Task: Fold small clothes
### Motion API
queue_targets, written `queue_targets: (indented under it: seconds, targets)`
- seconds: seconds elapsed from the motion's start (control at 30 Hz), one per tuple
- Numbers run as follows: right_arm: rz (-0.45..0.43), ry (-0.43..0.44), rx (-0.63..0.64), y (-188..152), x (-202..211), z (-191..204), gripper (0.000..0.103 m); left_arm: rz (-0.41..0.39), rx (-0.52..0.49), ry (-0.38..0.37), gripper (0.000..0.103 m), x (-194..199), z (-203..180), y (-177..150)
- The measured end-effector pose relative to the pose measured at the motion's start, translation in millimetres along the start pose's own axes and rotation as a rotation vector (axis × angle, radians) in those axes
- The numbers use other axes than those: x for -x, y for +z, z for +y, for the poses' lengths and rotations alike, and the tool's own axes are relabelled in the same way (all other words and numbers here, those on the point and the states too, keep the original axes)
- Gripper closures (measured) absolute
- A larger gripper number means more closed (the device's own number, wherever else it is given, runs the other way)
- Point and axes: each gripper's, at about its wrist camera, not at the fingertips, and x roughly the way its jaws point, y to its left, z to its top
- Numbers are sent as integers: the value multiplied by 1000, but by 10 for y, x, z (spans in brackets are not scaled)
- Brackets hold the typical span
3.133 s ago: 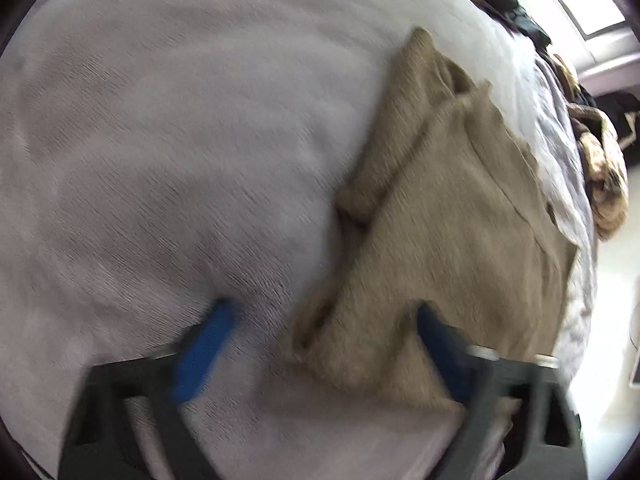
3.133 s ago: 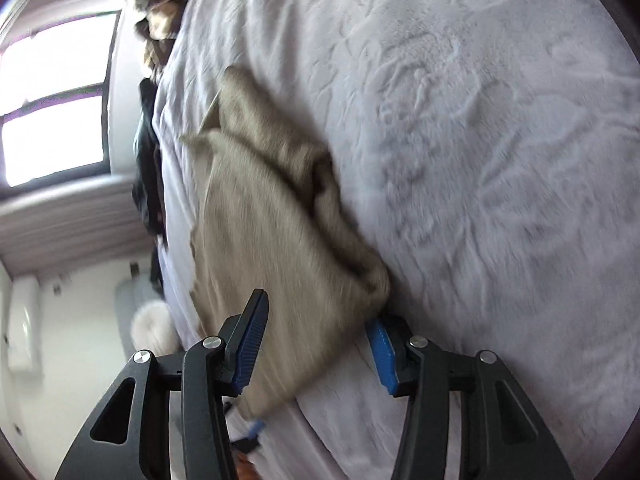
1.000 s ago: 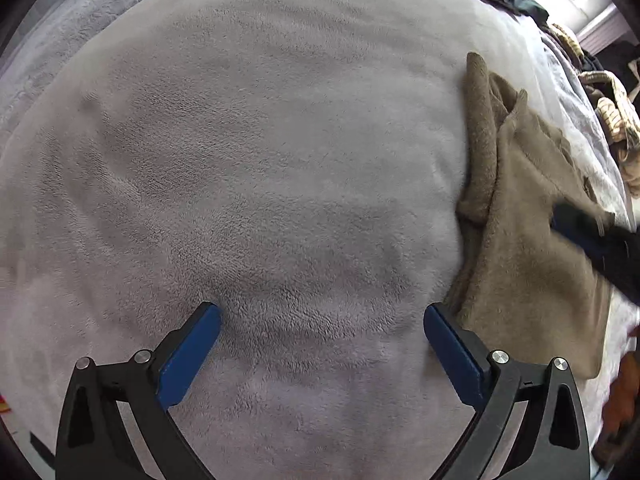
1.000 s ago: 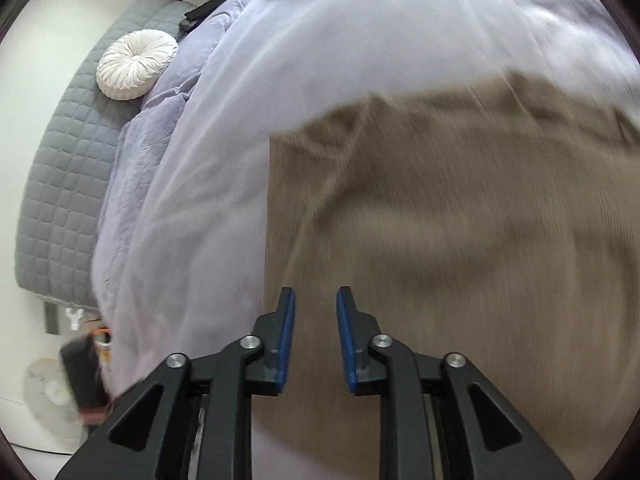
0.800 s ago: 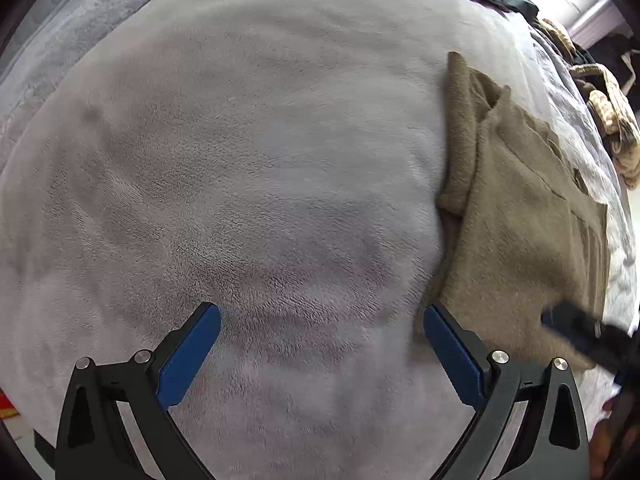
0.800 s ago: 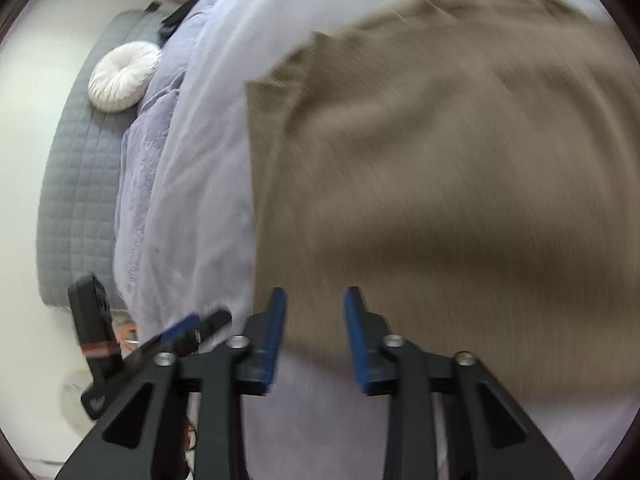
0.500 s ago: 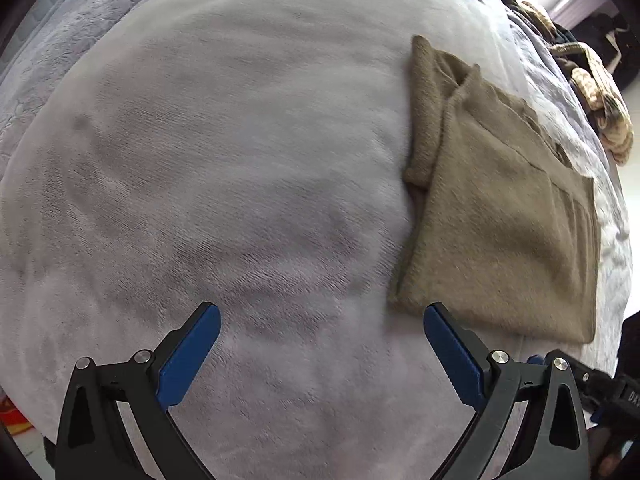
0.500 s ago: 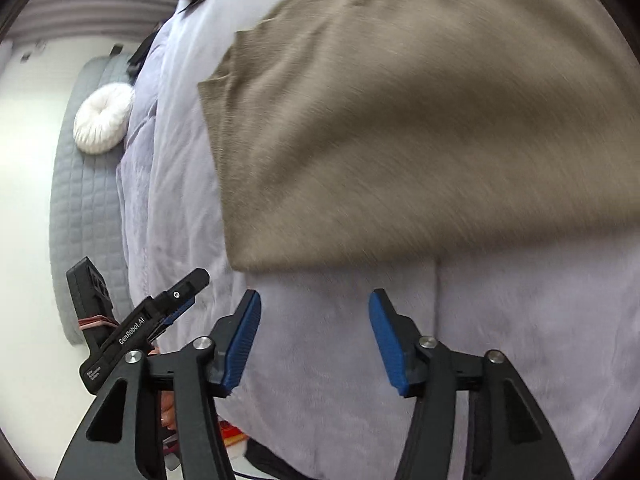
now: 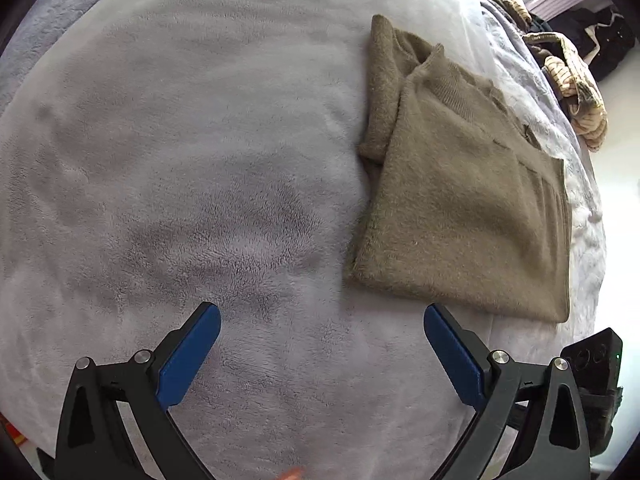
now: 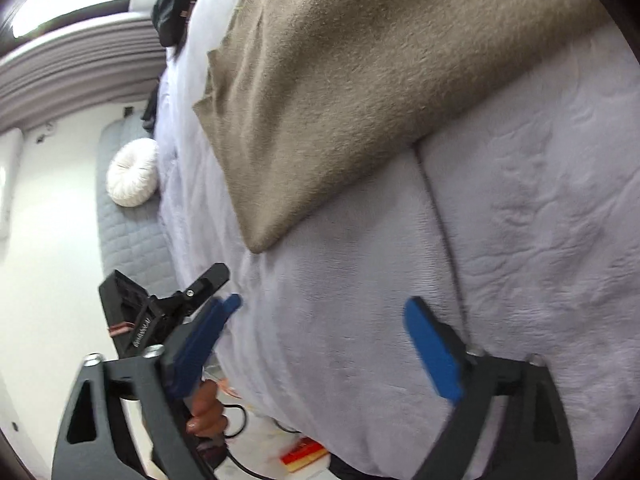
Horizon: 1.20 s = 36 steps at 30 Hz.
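Looking down from left wrist: folded brown sweater (image 9: 460,200) is laid flat on grey blanket (image 9: 180,160), ahead-right of left gripper (image 9: 320,344); jaws spread, nothing between. Right wrist: right gripper (image 10: 324,320) jaws opening, empty, sweater seen beyond fingertips.

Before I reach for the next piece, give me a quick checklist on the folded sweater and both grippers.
1. Olive-brown sweater folded flat on the grey blanket: ok.
2. Sleeve fold at its far left edge tucked under: not ok, it sticks out past the body.
3. Left gripper open, nothing between its fingers: ok.
4. Right gripper jaws opening, only blanket between them: ok.
5. Sweater clear of both grippers: ok.
6. Next garment, striped knit at the bed's far edge, free to lift: cannot tell.
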Motion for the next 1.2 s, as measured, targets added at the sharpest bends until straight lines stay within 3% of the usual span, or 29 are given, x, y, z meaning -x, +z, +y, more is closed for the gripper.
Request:
queue_targets:
  seconds: [0.2,0.4,0.6,0.87,1.0,1.07,1.2]
  targets:
    - [26,38,45,4,-101,98,0,9,-43,67,2,-35,-25,55]
    - [-22,30,38,75,-97,86,0,85,-20,21,2,-197,56,138]
    - [-65,81,2,228,-174,102,0,56,5,11,2,-169,93,193]
    - [-142,169,-99,462,-388,51,0,1,49,-76,2,-65,182,315]
    - [-185,281,-136,567,-411,70,0,-1,58,-116,2,-66,219,389]
    - [-194,341,-160,622,-414,76,0,2,80,-154,2,-71,254,450]
    - [-170,360,-224,676,-501,30,2,4,133,-274,2,-95,261,589]
